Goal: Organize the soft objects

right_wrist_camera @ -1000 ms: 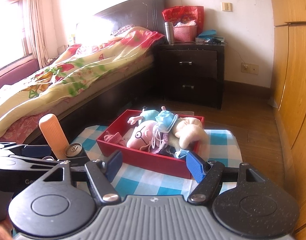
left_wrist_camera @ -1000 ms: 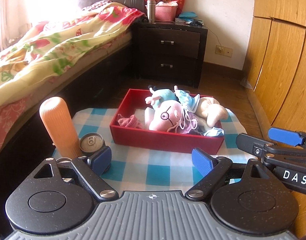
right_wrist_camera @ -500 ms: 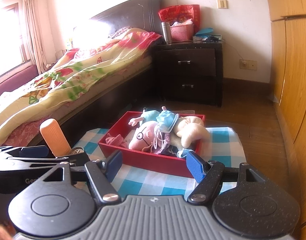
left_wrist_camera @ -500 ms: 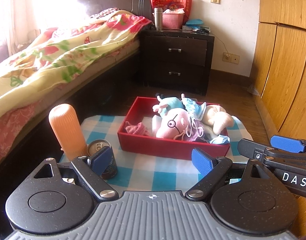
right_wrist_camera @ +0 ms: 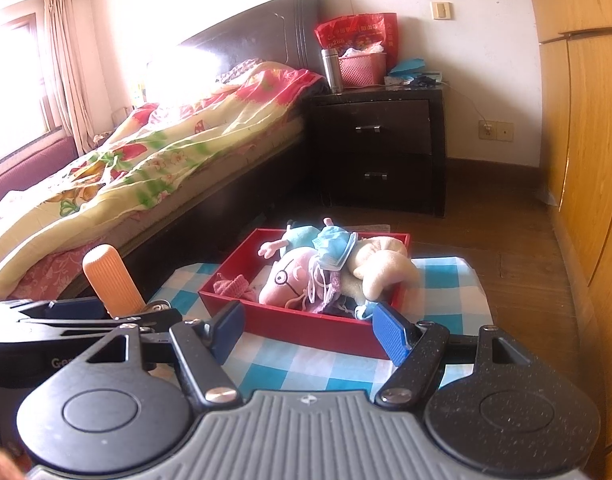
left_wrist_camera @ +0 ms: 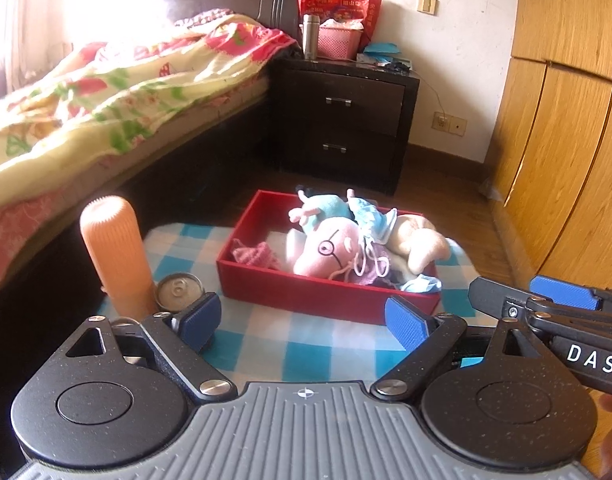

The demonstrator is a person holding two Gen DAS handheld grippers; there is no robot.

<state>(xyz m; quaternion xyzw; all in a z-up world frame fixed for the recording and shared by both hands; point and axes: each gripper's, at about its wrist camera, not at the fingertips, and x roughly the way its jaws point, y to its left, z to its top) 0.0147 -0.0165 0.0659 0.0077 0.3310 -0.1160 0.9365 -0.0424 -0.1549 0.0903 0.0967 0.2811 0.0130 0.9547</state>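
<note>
Widening my left gripper (left_wrist_camera: 302,320) a touch more, I hold nothing between its blue pads; my right gripper (right_wrist_camera: 307,330) hangs released and empty too. Since a second ago nothing has left the checked blue-and-white cloth (left_wrist_camera: 266,344). The red rectangular box (left_wrist_camera: 325,294) near the cloth's far edge holds the pink plush pig (left_wrist_camera: 329,250), a cream plush toy (left_wrist_camera: 419,244), blue face masks (left_wrist_camera: 371,216) and a pink knitted piece (left_wrist_camera: 254,254). That suggests sorting is finished. By the cloth's left edge stand 1 ribbed orange bottle (left_wrist_camera: 116,252) and 1 can (left_wrist_camera: 180,290).

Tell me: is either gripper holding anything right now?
Nothing is held. The left gripper is opening with nothing between its pads; the right gripper is open and empty.
</note>
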